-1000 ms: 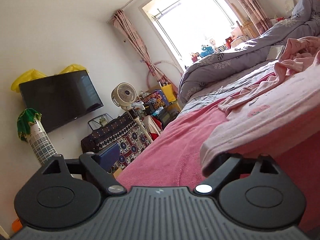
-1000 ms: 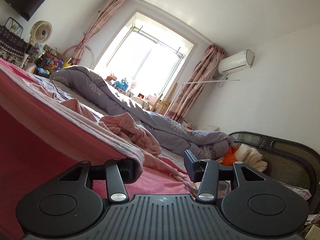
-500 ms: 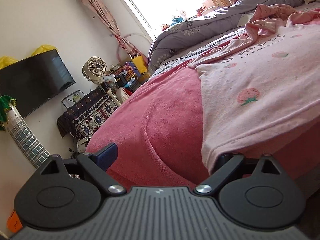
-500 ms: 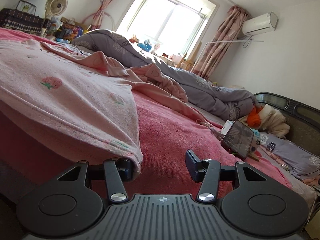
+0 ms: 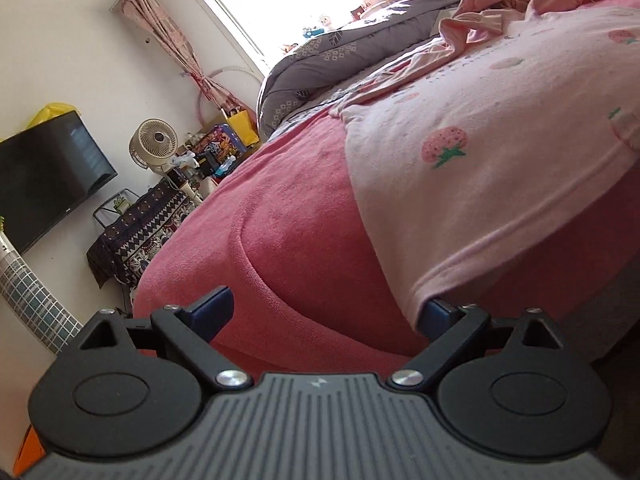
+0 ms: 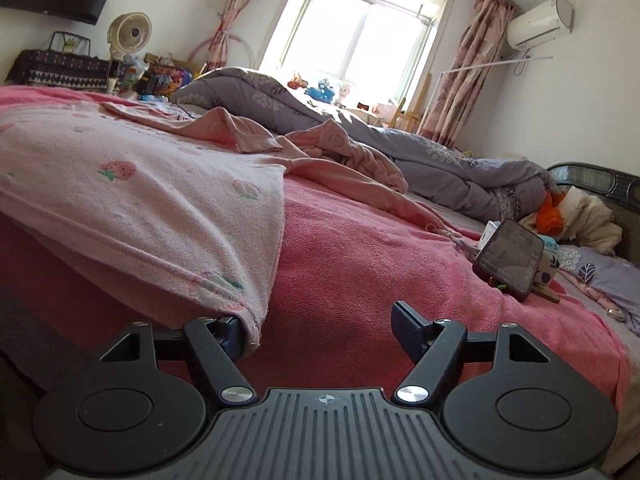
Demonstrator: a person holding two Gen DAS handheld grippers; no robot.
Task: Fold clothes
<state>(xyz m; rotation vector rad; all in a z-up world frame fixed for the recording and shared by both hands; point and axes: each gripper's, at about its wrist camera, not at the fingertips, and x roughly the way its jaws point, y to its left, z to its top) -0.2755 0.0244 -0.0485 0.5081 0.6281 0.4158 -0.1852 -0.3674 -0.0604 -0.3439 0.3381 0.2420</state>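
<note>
Both wide-open grippers, left gripper (image 5: 326, 312) and right gripper (image 6: 318, 326), are risking snagging the pale-pink strawberry-print garment (image 5: 500, 168) hem draped over single fingers.

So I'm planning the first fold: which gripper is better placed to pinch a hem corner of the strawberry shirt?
Neither clearly. The left gripper and right gripper are both open, each with one finger under a hem corner of the strawberry shirt, which drapes over the red blanket. Use both.

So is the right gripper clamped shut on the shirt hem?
No, the right gripper is open; the pink shirt only drapes over its left finger.
</note>
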